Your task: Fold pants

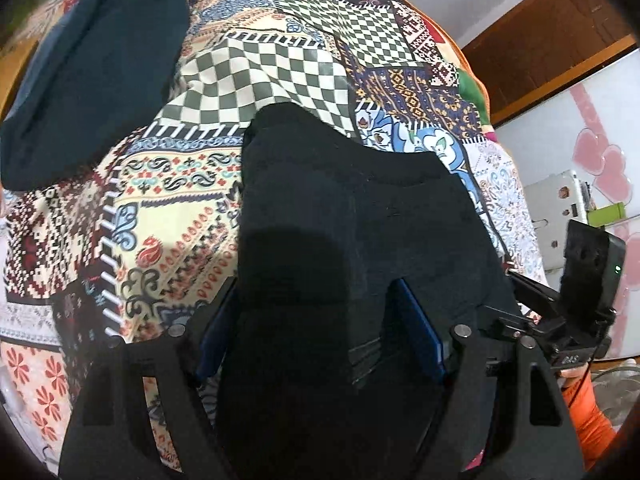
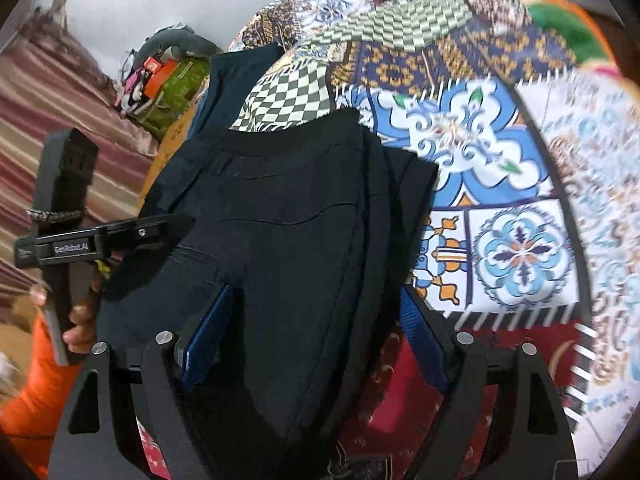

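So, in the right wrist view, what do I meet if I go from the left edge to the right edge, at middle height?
Striped cloth → left claw, held in a hand → black pants → blue flower patches of the patchwork bedcover.

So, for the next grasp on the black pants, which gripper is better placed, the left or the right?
Probably the left. The left gripper stands open with the black pants filling the whole gap between its pads. The right gripper, also open, straddles the pants' edge, with patterned bedsheet under its right finger.
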`<state>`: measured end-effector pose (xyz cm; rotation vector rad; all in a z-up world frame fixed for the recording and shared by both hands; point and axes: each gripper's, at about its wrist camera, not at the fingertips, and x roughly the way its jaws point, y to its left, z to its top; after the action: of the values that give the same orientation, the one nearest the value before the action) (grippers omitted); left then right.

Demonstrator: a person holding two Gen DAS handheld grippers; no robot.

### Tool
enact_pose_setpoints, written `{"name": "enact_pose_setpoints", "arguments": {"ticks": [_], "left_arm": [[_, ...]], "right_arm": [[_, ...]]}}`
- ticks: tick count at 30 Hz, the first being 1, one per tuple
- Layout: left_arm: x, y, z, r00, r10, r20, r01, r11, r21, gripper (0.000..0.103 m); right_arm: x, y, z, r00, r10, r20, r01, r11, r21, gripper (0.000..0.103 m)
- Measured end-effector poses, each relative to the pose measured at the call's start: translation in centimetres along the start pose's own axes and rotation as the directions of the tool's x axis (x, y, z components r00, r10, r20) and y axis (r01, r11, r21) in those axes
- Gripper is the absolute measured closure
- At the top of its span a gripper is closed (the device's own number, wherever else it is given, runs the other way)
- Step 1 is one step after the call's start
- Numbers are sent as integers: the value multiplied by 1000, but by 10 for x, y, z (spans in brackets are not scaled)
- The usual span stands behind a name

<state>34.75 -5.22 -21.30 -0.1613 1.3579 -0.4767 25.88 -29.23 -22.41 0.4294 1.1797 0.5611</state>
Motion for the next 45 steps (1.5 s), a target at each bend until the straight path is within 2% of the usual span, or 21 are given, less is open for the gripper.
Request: {"name": "enact_pose_setpoints", "arguments": {"ticks": [3, 5, 6, 7, 8, 10, 13, 17, 21, 26, 27, 32, 35, 38, 42, 44, 45], "left_arm": [[0, -8, 0, 1000, -5, 3, 5, 1000, 19, 34], [-2, -10, 0, 1000, -4, 13, 3, 1000, 26, 39], [-5, -11, -2, 1000, -1, 23, 1, 1000, 31, 44], [-7, -11, -2, 999, 4, 32, -5, 999, 36, 51], [-9, -11, -3, 999, 5, 39, -7, 999, 39, 54], [-18, -12, -5, 998, -4, 59, 1, 999, 51, 67], [-32, -14, -8, 996, -9, 92, 2, 997, 77, 72], [-57, -22, -13, 984, 36, 174, -58, 991, 124, 74], [-95, -20, -17, 950, 88, 300, -136, 980, 142, 75], [-151, -2, -8, 886, 148, 440, -217, 970, 111, 75], [-158, 2, -7, 877, 156, 455, -227, 968, 105, 75], [-201, 34, 16, 806, 211, 553, -282, 958, 47, 75], [-213, 57, 34, 776, 233, 587, -296, 955, 12, 75], [-215, 84, 51, 758, 255, 600, -308, 951, -15, 75], [-201, 121, 70, 756, 295, 584, -325, 944, -57, 75], [-186, 140, 86, 757, 327, 566, -346, 935, -78, 75], [-176, 150, 94, 758, 343, 555, -358, 930, -86, 75]], "right_arm": [[0, 0, 5, 999, 26, -19, -26, 1000, 6, 33], [-1, 2, 7, 999, 38, -27, -38, 999, 14, 46], [-1, 4, 8, 999, 43, -28, -42, 999, 16, 49], [-2, 5, 10, 999, 42, -27, -41, 999, 12, 55], [-5, 7, 11, 999, 34, -18, -34, 999, 4, 65], [-10, 14, 15, 1000, 0, -1, 0, 1000, -24, 74], [-17, 28, 17, 999, -30, 29, 32, 996, -83, 79], [-23, 56, 25, 996, -55, 75, 67, 983, -171, 81], [-28, 86, 42, 990, -42, 135, 73, 968, -241, 82], [-24, 131, 74, 982, 5, 191, 61, 940, -336, 82], [-22, 141, 81, 979, 11, 202, 63, 932, -356, 82], [-9, 196, 112, 963, 69, 262, 61, 888, -456, 82], [4, 217, 130, 954, 92, 284, 58, 876, -478, 82], [24, 233, 147, 953, 92, 287, 58, 879, -474, 82], [65, 243, 166, 959, 73, 273, 65, 883, -464, 82], [88, 248, 173, 963, 39, 268, 92, 882, -462, 82], [101, 248, 177, 958, -43, 284, 163, 894, -416, 82]]}}
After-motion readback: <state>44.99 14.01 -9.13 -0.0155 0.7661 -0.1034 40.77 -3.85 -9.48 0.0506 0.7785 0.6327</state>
